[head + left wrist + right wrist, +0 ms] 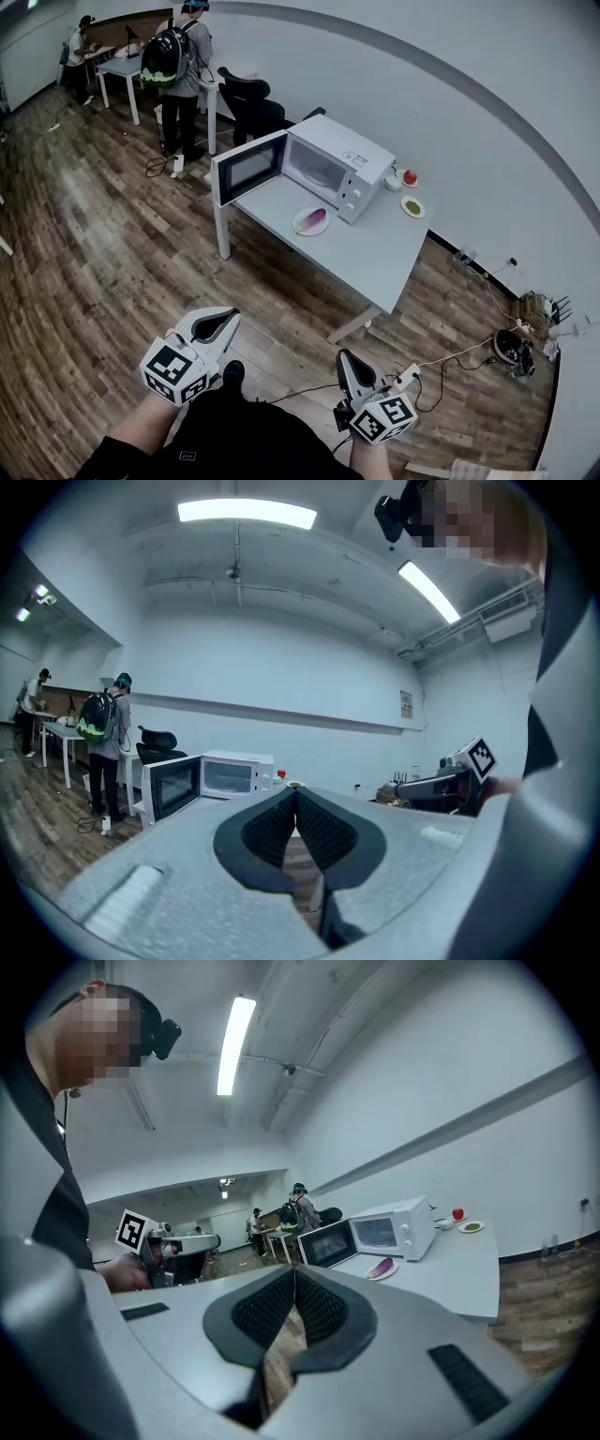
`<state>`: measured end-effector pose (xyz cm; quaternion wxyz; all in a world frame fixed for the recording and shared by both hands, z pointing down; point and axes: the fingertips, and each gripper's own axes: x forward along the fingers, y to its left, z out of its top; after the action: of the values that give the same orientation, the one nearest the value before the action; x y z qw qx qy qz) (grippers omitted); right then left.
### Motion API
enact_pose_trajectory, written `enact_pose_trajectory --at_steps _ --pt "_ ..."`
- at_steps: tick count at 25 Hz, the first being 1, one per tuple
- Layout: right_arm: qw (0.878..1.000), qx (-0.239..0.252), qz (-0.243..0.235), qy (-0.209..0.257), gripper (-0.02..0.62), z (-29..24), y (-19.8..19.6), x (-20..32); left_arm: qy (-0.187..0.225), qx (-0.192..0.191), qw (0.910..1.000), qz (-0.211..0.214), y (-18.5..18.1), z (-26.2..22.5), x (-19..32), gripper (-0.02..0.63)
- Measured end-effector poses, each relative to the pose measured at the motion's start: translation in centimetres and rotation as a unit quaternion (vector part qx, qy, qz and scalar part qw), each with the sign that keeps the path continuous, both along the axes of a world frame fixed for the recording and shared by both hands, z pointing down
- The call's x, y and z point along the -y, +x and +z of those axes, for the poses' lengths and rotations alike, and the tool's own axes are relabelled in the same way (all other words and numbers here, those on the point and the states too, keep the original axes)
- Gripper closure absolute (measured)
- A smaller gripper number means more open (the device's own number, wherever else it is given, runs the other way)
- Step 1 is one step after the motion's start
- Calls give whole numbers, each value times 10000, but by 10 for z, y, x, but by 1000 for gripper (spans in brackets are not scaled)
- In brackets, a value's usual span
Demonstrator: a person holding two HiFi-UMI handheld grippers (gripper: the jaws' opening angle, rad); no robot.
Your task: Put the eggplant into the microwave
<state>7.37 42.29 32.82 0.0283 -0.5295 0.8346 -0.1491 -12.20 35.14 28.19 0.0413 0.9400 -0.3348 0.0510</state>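
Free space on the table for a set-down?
Bare: the near end of the table, this side of the eggplant plate and the green plate. Crowded: around the microwave, its open door and the small dishes beside it.

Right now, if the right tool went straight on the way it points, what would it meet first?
Nothing nearby: the right tool faces open space over brown wood-plank floor. Farther on, probably the white microwave's open door; depth is unclear.

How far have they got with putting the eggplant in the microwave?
Done: the microwave has its door open. In hand: nothing; the left gripper and right gripper are shut, empty, well short of the table. Left: everything else; the eggplant lies on its plate, not yet picked up.
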Motion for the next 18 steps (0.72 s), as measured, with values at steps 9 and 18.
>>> enact_pose_trajectory --at_steps 9,18 --pt "9994 -286 190 43 580 -6 -36 114 -27 36 9998 178 -28 1 108 598" --pt "9986 -476 228 64 580 -12 -76 195 -110 -11 9993 348 -57 6 192 598"
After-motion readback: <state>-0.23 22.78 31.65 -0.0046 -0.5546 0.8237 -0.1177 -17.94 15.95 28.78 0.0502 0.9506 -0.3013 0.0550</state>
